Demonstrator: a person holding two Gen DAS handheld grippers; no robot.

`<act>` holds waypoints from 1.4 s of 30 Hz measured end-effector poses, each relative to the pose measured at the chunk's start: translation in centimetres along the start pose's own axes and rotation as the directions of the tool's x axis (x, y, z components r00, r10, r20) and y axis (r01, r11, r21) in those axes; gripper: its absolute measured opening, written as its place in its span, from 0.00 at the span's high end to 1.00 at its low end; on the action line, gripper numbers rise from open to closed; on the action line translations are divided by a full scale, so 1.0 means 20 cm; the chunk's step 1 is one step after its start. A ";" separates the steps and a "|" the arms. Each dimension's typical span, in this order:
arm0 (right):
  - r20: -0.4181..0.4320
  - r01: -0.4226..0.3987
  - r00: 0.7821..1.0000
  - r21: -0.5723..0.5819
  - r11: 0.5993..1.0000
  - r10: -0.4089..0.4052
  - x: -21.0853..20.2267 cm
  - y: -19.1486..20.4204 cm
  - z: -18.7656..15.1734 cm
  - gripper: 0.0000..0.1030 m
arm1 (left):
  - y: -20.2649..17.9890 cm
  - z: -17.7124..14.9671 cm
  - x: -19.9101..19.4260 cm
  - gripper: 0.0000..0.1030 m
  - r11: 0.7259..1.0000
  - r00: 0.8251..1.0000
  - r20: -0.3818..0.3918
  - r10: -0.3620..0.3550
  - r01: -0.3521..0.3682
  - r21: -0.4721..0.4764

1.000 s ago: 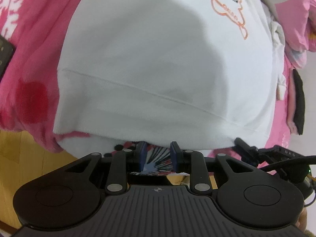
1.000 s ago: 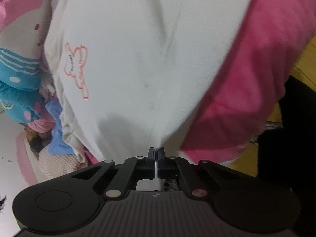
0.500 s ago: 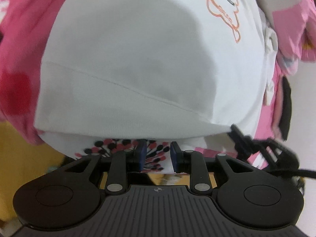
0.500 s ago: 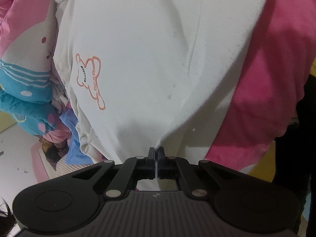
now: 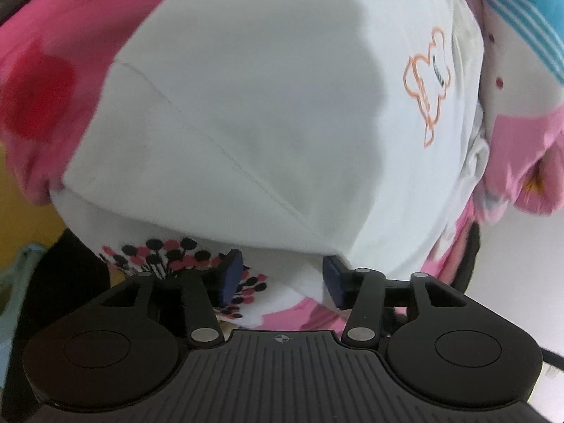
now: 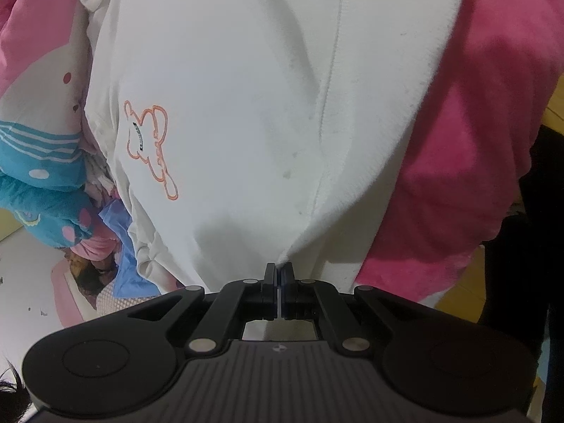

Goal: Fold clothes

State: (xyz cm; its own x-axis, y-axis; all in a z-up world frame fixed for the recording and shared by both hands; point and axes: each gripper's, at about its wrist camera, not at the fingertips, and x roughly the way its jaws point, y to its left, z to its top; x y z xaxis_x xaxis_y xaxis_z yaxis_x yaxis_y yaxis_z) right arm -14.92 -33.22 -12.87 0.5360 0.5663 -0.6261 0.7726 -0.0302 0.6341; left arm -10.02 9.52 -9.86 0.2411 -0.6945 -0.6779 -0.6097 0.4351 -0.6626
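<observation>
Right wrist: right gripper (image 6: 280,275) pinches white shirt (image 6: 229,88); left gripper (image 5: 282,278) opening

A bed covered by a pink sheet (image 5: 70,35) carries everything. In the left wrist view a white garment (image 5: 264,105) with an orange outline print (image 5: 428,84) lies directly on it, spreading ahead of the jaws; its hem runs just ahead of them. A white cloth with red and black dots (image 5: 169,253) shows under that hem, reaching between the jaws. In the right wrist view the sheet (image 6: 476,141) lies right of the jaws, and left of them a heap of blue and pink bedding (image 6: 42,176) sits beside the garment (image 6: 229,105).
</observation>
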 end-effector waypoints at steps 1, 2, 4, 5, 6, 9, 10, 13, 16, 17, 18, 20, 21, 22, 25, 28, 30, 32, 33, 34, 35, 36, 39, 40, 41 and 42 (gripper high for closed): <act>-0.001 0.001 1.000 0.002 1.000 -0.001 0.00 0.00 0.00 1.00 | 0.01 0.00 0.00 0.46 1.000 1.000 0.003 -0.001 0.001 -0.014; -0.001 0.002 1.000 0.003 1.000 -0.002 0.00 0.00 0.00 1.00 | 0.02 0.00 0.00 0.45 1.000 1.000 0.005 -0.002 0.003 -0.029; -0.002 0.005 1.000 0.007 1.000 -0.005 0.00 -0.01 0.00 1.00 | 0.04 0.01 0.00 0.45 0.998 1.000 0.010 -0.007 0.007 -0.062; -0.001 0.007 1.000 0.009 1.000 -0.007 0.00 -0.01 0.00 1.00 | 0.05 0.01 -0.01 0.45 0.997 1.000 0.013 -0.014 0.015 -0.082; 0.000 0.008 1.000 0.013 1.000 -0.008 0.00 -0.01 0.00 1.00 | 0.06 0.01 -0.02 0.45 0.995 1.000 0.017 -0.022 0.024 -0.101; 0.001 0.008 1.000 0.024 1.000 -0.008 0.00 -0.02 0.01 1.00 | 0.08 0.01 -0.04 0.42 0.990 0.999 0.033 -0.038 0.043 -0.135; 0.001 0.008 1.000 0.028 1.000 -0.008 0.00 -0.02 0.01 1.00 | 0.09 0.01 -0.05 0.42 0.989 0.999 0.035 -0.040 0.045 -0.140; 0.004 0.004 1.000 0.042 0.999 -0.004 0.01 -0.03 0.01 1.00 | 0.10 0.01 -0.05 0.39 0.989 0.999 0.027 -0.046 0.049 -0.141; 0.005 0.008 1.000 0.047 0.999 -0.008 0.01 -0.03 0.01 1.00 | 0.11 0.01 -0.05 0.36 0.988 0.999 0.018 -0.049 0.051 -0.144; 0.006 0.011 1.000 0.047 0.999 -0.011 0.01 -0.03 0.01 1.00 | 0.11 0.01 -0.06 0.35 0.988 0.998 0.019 -0.053 0.055 -0.146; 0.007 0.013 1.000 0.050 0.999 -0.013 0.01 -0.03 0.01 1.00 | 0.11 0.01 -0.06 0.34 0.987 0.998 0.022 -0.057 0.060 -0.148; 0.008 0.015 1.000 0.056 0.998 -0.015 0.02 -0.04 0.01 1.00 | 0.11 0.00 -0.07 0.33 0.987 0.998 0.024 -0.062 0.065 -0.150; 0.009 0.017 1.000 0.057 0.998 -0.017 0.02 -0.04 0.01 1.00 | 0.10 0.00 -0.07 0.33 0.986 0.998 0.025 -0.065 0.068 -0.151; 0.009 0.016 1.000 0.058 0.998 -0.016 0.02 -0.04 0.01 1.00 | 0.10 0.01 -0.07 0.33 0.987 0.998 0.022 -0.061 0.064 -0.149; 0.007 0.014 1.000 0.055 0.998 -0.014 0.02 -0.04 0.01 1.00 | 0.10 0.01 -0.04 0.32 0.990 0.999 0.012 -0.037 0.038 -0.139; 0.004 0.013 1.000 0.048 0.999 -0.013 0.03 -0.03 0.00 0.99 | 0.09 0.03 -0.01 0.32 0.990 1.000 0.012 -0.009 0.011 -0.143; 0.003 0.012 1.000 0.044 0.999 -0.012 0.02 -0.03 0.00 1.00 | 0.09 0.04 -0.01 0.33 0.990 1.000 0.019 -0.006 0.008 -0.138; 0.001 0.014 1.000 0.035 0.999 -0.015 0.02 -0.02 0.00 1.00 | 0.08 0.05 0.00 0.36 0.992 1.000 0.030 -0.006 0.010 -0.124; 0.000 0.016 1.000 0.031 0.999 -0.016 0.02 -0.02 0.00 0.99 | 0.08 0.05 0.00 0.39 0.993 0.999 0.033 0.000 0.003 -0.116; -0.001 0.016 1.000 0.026 1.000 -0.016 0.02 -0.02 0.00 0.99 | 0.07 0.05 0.00 0.40 0.994 0.999 0.035 0.009 -0.005 -0.111; -0.002 0.017 1.000 0.021 1.000 -0.016 0.01 -0.02 0.00 0.99 | 0.07 0.05 0.00 0.47 0.994 0.999 0.036 0.016 -0.012 -0.109; -0.003 0.016 1.000 0.016 1.000 -0.016 0.01 -0.01 0.00 0.99 | 0.07 0.06 0.00 0.49 0.994 0.999 0.038 0.022 -0.018 -0.107; -0.009 0.019 1.000 0.007 1.000 -0.019 0.01 -0.01 0.00 0.99 | 0.07 0.06 0.00 0.58 0.995 0.998 0.042 0.044 -0.039 -0.095; -0.010 0.020 1.000 0.005 1.000 -0.020 0.01 -0.01 0.00 1.00 | 0.06 0.06 0.00 0.60 0.995 0.998 0.042 0.055 -0.052 -0.083; -0.012 0.021 1.000 0.002 1.000 -0.021 0.01 -0.01 0.01 0.99 | 0.05 0.06 0.01 0.65 0.995 0.997 0.042 0.066 -0.063 -0.073; -0.014 0.023 1.000 -0.001 1.000 -0.023 0.01 -0.01 0.01 0.99 | 0.05 0.06 0.01 0.71 0.995 0.996 0.043 0.076 -0.073 -0.065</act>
State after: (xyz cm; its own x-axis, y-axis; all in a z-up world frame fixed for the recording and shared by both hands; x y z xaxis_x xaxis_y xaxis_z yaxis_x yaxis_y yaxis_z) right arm -14.97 -33.28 -13.18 0.5134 0.5781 -0.6342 0.7843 -0.0161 0.6202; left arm -9.59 10.50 -11.04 0.2262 -0.6339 -0.7396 -0.6737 0.4467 -0.5888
